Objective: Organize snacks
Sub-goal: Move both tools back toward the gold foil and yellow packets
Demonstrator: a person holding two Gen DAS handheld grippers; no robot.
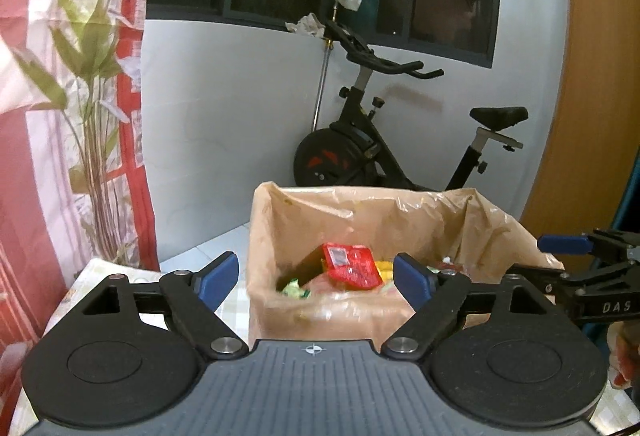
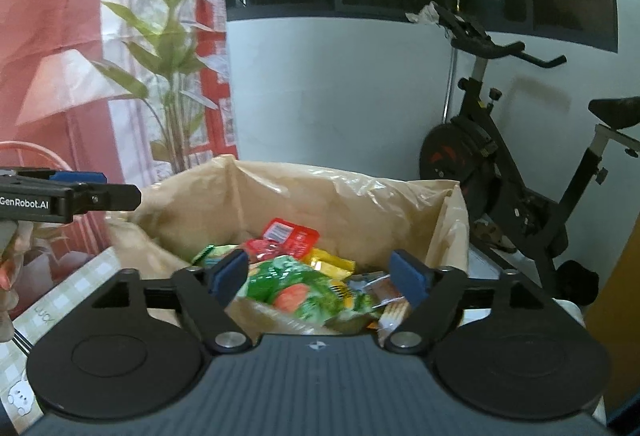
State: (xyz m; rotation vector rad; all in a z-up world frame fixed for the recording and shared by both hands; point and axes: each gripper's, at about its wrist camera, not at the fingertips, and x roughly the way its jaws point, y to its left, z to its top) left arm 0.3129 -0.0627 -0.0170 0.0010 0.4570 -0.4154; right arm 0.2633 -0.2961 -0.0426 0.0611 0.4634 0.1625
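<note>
Behind the work area a pale grey wall is seen, with a black exercise bike parked under a dark window and a red-and-white leaf-patterned curtain hung to the left. On a checked pale tablecloth a tan plastic-lined open bag is stood upright. Inside it a red flat snack packet is laid on top, with a green printed snack pouch and a yellow wrapper beside it among other small packets. The left gripper is held just before the bag's near rim, its blue-tipped jaws spread wide and nothing gripped. The right gripper is likewise held wide apart and empty, poised over the bag's near edge above the green pouch
</note>
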